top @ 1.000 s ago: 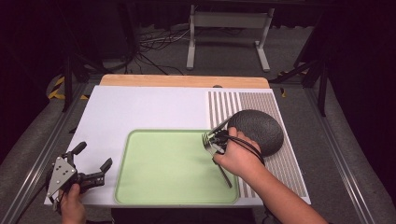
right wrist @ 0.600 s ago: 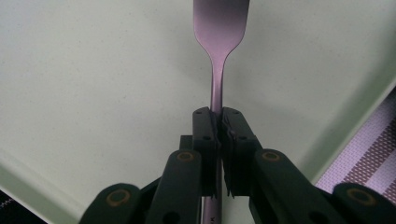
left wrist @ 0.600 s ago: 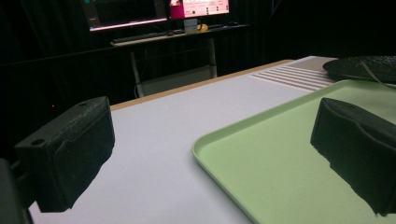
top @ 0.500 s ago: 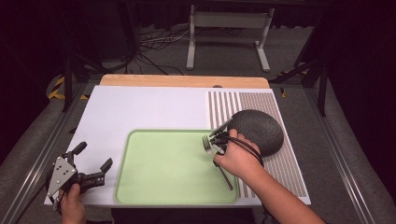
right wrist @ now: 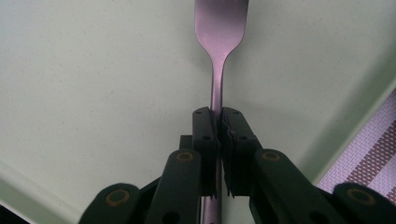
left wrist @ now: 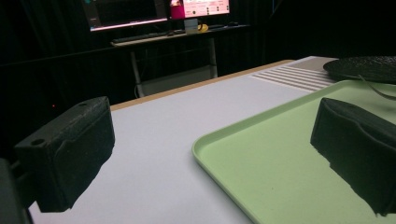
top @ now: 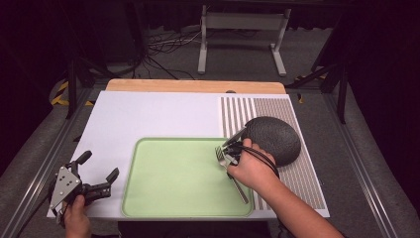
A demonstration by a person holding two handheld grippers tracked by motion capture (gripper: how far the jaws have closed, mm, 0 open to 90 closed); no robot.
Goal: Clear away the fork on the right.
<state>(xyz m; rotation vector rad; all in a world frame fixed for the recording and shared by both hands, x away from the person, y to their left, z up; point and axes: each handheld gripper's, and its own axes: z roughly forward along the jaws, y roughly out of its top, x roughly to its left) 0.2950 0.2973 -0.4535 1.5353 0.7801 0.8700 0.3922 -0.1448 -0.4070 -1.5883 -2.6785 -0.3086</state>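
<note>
White board covers the surface point(top: 148, 119), with a pale green tray point(top: 173, 183) on its near half and a striped placemat point(top: 277, 111) along its right side.

Nearest the person, at the front left corner, the left tool point(top: 96, 173) rests by the tray's left edge, jaws spread wide with nothing between them; in the left gripper view its two black pads point(left wrist: 70, 149) frame bare board and the tray rim point(left wrist: 219, 158).

Further in, over the tray's right part, the right tool point(top: 229, 153) has its jaws pinched almost together on the neck of a metal fork point(right wrist: 219, 42). In the right gripper view the handle runs up between the pads and the head lies over the green tray floor point(right wrist: 93, 84). From the high view the fork point(top: 236, 179) slants, tines toward the middle of the tray, handle end near the front right rim. Whether it is touching the tray or just above it I cannot tell.

Beyond the hand, a dark round plate point(top: 272, 139) sits on the placemat.

As I judge it, the grasp is done and the fork is secured; carrying it and setting it down in its place is left.
</note>
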